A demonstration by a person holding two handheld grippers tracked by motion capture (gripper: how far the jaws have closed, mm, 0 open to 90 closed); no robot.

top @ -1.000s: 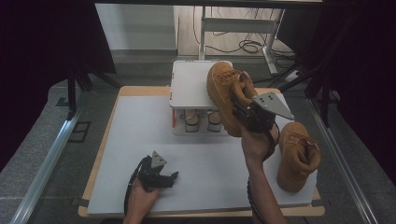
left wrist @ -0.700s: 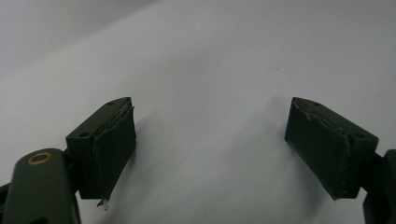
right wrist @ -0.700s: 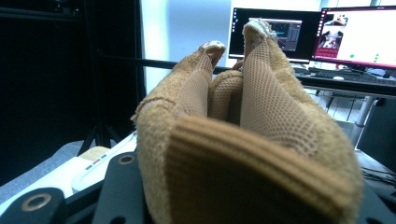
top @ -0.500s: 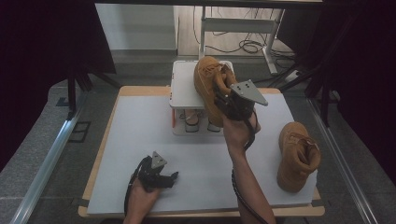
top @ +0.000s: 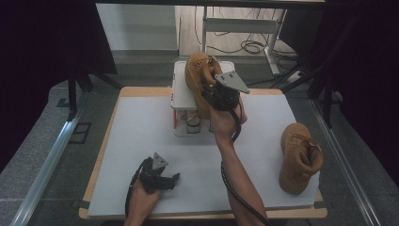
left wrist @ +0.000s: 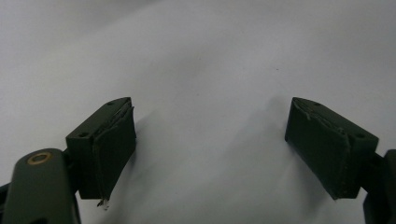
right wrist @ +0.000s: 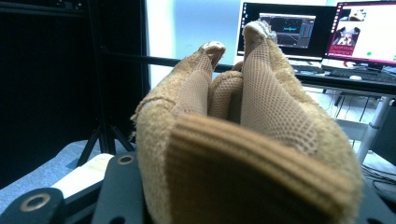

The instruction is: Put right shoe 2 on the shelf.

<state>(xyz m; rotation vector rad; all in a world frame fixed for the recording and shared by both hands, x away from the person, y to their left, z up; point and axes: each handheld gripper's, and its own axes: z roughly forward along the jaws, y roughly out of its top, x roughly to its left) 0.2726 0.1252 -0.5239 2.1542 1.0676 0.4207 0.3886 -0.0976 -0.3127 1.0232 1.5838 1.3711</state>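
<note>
The tan boot (top: 200, 80) sits in the grip of the right tongs (top: 217, 96), which clamp its collar from both sides. In the right gripper view the boot (right wrist: 243, 140) crowds the frame, its ribbed padded collar squeezed between the black jaws and its mesh lining and tongue rising beyond. Seen from the high view, the boot hangs over the white rack (top: 181, 89) at the far edge of the desk (top: 141, 136), with its toe end up and away from the person; whether it touches the rack's top cannot be told. The right hand (top: 226, 125) holds the tongs from below, its forearm stretching up from the near edge, and a black cable trails along the arm.

The left tongs (top: 162, 179) rest low over the desk near its front edge, held by the left hand (top: 141, 202). Their jaws stand wide apart with nothing between them; the left gripper view shows both pads (left wrist: 114, 149) over bare white desk cover.

A second tan boot (top: 299, 157) stands upright on the right part of the desk, well apart from both tongs. Under the rack's top shelf a few small pale items (top: 190, 123) sit, too small to identify. Monitors (right wrist: 322, 32) glow on a table beyond the desk in the right gripper view.
</note>
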